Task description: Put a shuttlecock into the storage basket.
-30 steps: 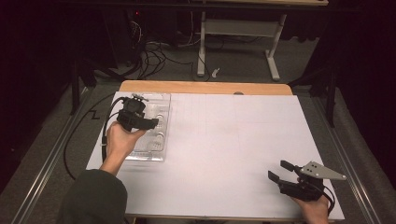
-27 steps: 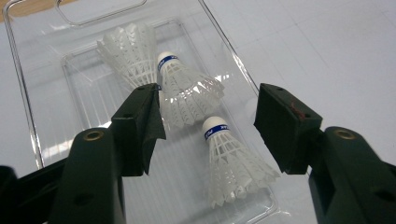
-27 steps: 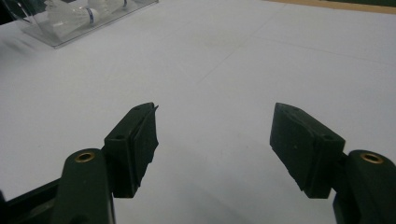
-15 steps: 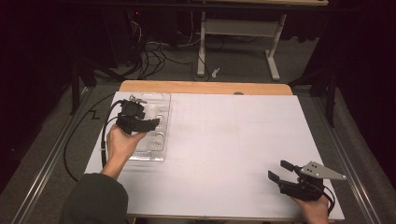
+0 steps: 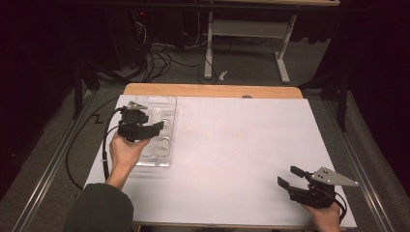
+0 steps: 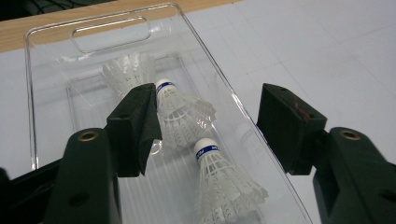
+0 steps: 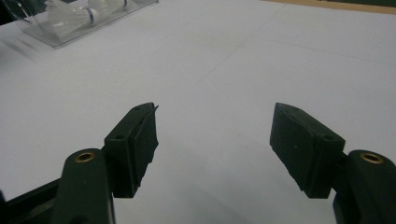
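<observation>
A clear plastic tray (image 5: pixel 157 162) lies at the left of the white tabletop. It holds three white shuttlecocks with blue-banded corks: one at the far end (image 6: pixel 128 70), one in the middle (image 6: pixel 180 112), one nearest (image 6: pixel 222 182). My left gripper (image 5: pixel 155 127) hovers over the tray in a person's hand. Its jaws (image 6: pixel 208 98) stand open and wide above the shuttlecocks, touching none. My right gripper (image 5: pixel 289 176) rests low at the near right corner, open, with bare table between its jaws (image 7: pixel 215 116). In the right gripper view the tray (image 7: pixel 70 39) sits far off at top left.
A white sheet (image 5: pixel 241 145) covers the table, with a wooden strip (image 5: pixel 212 90) along its far edge. Metal rails (image 5: pixel 48 164) run down both sides. Beyond the table are floor cables (image 5: pixel 159 53) and the white legs of a desk (image 5: pixel 208 53).
The left gripper has drifted slightly toward the near side over the tray. The right gripper has kept still.
</observation>
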`<state>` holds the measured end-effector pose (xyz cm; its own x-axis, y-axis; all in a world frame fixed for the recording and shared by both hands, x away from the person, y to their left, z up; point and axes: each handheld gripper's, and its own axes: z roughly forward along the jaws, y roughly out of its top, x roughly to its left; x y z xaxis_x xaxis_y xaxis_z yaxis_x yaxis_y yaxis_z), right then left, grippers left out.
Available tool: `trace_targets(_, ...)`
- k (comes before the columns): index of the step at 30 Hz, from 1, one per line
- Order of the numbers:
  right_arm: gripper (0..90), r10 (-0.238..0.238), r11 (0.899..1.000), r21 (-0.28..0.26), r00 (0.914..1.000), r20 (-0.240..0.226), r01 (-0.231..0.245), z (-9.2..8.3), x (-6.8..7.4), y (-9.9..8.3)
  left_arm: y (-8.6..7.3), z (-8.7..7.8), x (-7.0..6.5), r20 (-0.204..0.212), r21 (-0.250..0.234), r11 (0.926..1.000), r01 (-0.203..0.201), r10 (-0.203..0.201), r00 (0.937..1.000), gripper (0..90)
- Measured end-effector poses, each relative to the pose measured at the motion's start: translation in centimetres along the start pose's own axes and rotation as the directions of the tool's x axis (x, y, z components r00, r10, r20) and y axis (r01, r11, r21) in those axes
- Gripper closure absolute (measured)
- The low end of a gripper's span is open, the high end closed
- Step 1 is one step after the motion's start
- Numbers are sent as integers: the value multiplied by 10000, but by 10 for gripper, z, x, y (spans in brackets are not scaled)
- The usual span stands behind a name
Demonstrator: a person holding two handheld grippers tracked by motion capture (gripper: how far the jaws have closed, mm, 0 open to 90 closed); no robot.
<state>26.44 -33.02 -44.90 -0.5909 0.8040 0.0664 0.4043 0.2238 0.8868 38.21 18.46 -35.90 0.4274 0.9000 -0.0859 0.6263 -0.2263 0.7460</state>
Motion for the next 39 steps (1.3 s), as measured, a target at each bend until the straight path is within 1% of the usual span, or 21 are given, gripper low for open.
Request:
trace_targets(6, 323, 2, 10000, 2, 10000, 0, -2, 0, 0, 0, -2, -4, -1, -63, -403, 9992, 36, -39, 10000, 392)
trace_targets(8, 323, 14, 10000, 0, 10000, -4, -14, 0, 0, 0, -4, -5, -1, -51, -552, 9984, 114, -117, 9999, 395)
trace_targets(10, 323, 6, 10000, 6, 10000, -6, -6, 0, 0, 0, -5, -5, -1, -33, -610, 9980, 189, -191, 9998, 395)
trace_targets(17, 323, 3, 10000, 2, 10000, -8, -3, 0, 0, 0, -12, -5, -1, -44, -800, 9965, 255, -259, 9997, 392)
trace_targets(20, 323, 3, 10000, 5, 10000, -8, -3, 0, 0, 0, -15, -6, -2, -10, -953, 9951, 278, -280, 9996, 392)
trace_targets(27, 323, 6, 10000, 3, 10000, 0, -6, 0, 0, 0, -20, -10, -4, 74, -1092, 9937, 267, -260, 9996, 388)
trace_targets(30, 323, 12, 10000, -4, 10000, 6, -12, 0, 0, 0, -22, -11, -6, 65, -1104, 9937, 210, -204, 9998, 385)
trace_targets(39, 323, 13, 10000, -10, 10000, 6, -13, 0, 0, 0, -25, -15, -11, 214, -1192, 9928, 104, -79, 9997, 374)
